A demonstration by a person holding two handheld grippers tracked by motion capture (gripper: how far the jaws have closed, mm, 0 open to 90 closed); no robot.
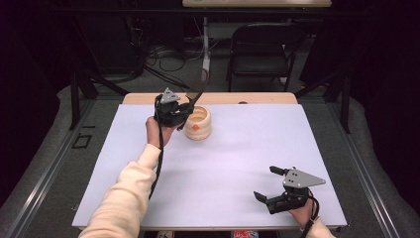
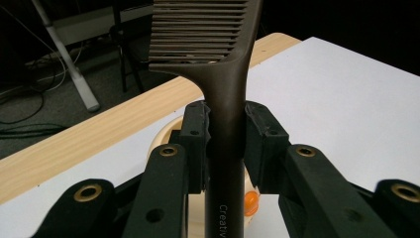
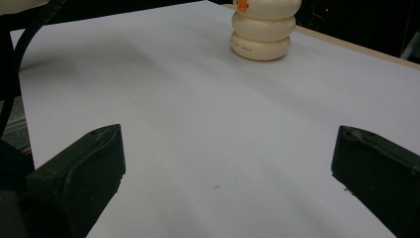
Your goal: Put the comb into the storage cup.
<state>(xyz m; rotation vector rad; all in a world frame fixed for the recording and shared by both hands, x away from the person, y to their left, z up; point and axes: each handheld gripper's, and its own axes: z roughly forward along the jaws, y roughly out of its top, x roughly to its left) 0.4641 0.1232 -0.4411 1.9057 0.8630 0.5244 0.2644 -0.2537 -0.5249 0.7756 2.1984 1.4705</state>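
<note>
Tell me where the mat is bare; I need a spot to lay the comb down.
Most of the white mat is bare: the whole stretch between the cream holder and the right tool, plus the far right side. It is crowded only at the far left, where the left tool grips the comb beside the holder.

Light wood table (image 1: 148,98) w/ big white sheet (image 1: 237,163) over most of it; ribbed cream ceramic pot (image 1: 199,124) sits on sheet, far-left.
</note>
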